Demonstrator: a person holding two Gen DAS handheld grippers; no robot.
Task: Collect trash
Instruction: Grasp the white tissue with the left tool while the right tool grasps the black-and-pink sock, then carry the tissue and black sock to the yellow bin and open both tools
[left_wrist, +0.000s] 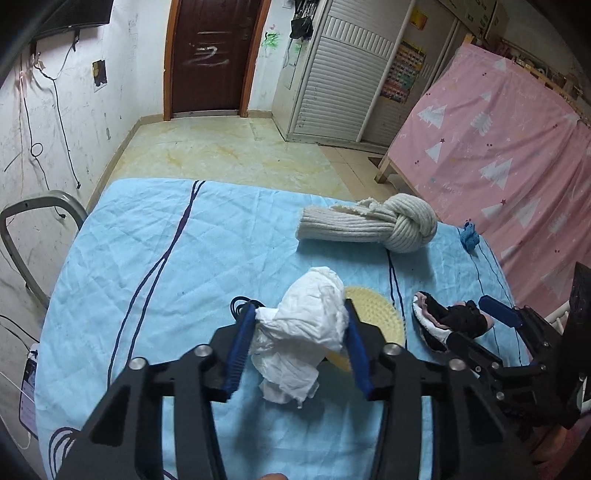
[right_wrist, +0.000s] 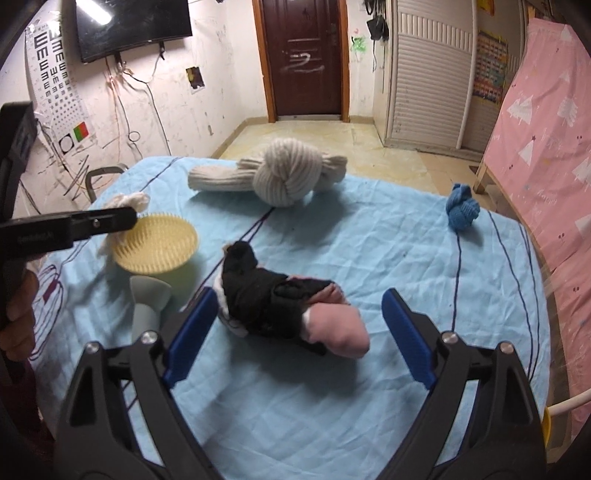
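Observation:
My left gripper (left_wrist: 301, 325) is shut on a crumpled white tissue (left_wrist: 306, 332) and holds it above the blue tablecloth (left_wrist: 166, 258); in the right wrist view the left gripper (right_wrist: 122, 218) shows at the left with the tissue (right_wrist: 129, 201) poking out. My right gripper (right_wrist: 299, 314) is open, its blue pads either side of a black and pink sock bundle (right_wrist: 288, 310) lying on the cloth. In the left wrist view the right gripper (left_wrist: 476, 325) sits at the same bundle (left_wrist: 443, 321).
A yellow bristled dish (right_wrist: 155, 245) and a grey funnel-shaped object (right_wrist: 147, 299) lie left of the bundle. A knotted cream knit (right_wrist: 273, 177) lies at the far edge, a small blue knit ball (right_wrist: 461, 212) at the right. A pink curtain (left_wrist: 498, 147) hangs to the right.

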